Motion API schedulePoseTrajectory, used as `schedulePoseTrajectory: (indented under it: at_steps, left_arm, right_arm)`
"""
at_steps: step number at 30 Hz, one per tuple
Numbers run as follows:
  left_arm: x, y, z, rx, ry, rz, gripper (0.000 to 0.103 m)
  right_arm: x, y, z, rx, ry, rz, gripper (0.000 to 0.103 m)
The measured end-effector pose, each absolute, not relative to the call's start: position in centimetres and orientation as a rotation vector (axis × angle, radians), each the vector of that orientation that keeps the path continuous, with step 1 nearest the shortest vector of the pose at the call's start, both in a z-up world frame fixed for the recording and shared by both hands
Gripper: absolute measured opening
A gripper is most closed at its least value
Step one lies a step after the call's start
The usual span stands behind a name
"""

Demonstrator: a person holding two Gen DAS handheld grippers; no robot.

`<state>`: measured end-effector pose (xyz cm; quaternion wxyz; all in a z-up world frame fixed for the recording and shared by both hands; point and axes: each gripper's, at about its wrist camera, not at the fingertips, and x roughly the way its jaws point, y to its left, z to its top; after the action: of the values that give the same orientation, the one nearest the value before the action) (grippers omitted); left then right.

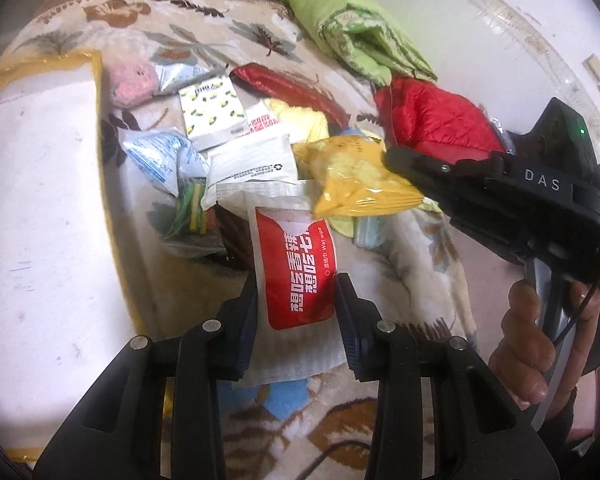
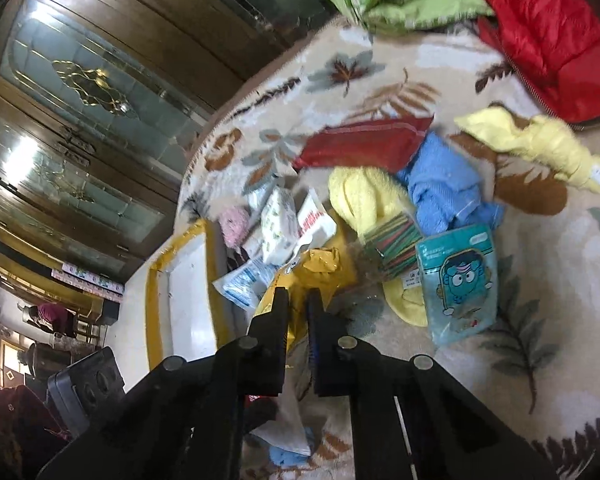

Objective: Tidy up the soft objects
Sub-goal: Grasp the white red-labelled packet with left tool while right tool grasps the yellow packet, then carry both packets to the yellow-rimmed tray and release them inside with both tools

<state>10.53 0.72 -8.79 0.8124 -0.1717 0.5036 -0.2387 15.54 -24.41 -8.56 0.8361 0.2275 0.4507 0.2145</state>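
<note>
We clamp our left gripper (image 1: 296, 304) on the red-and-white plastic wet-wipe packet (image 1: 290, 276), near the pile's front. Our right gripper (image 2: 298, 300) pinches the crinkly yellow plastic snack bag (image 1: 356, 176), right of the packet above the leaf-patterned blanket (image 1: 420, 256).

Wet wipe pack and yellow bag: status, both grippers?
Left gripper shut on wet wipe pack. Right gripper shut on yellow snack bag. Loose packets and towels piled on floral blanket.

Home bedroom, leaf-patterned blanket (image 2: 380, 80) over a bed, carved wooden wardrobe (image 2: 80, 92) with glass doors, folded green quilt (image 1: 340, 28)
</note>
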Motion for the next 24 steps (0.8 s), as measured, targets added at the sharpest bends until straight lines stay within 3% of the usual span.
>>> schedulePoseTrajectory:
  at_steps: [14, 20, 24]
  left_arm:
    - [7.5, 5.6, -6.1, -0.457, 1.030, -0.454, 0.036]
    - [7.2, 6.1, -6.7, -0.479, 1.050, -0.444, 0.036]
    - [7.0, 5.8, -6.6, -0.454, 1.041, -0.453, 0.036]
  right_arm:
    - [12.3, -22.6, -5.2, 0.455, 0.874, 0.514, 0.002]
    - [12.8, -22.8, -8.8, 0.437, 0.921, 0.471, 0.000]
    - [11.9, -23.2, -11.3, 0.421, 0.930, 0.477, 0.006]
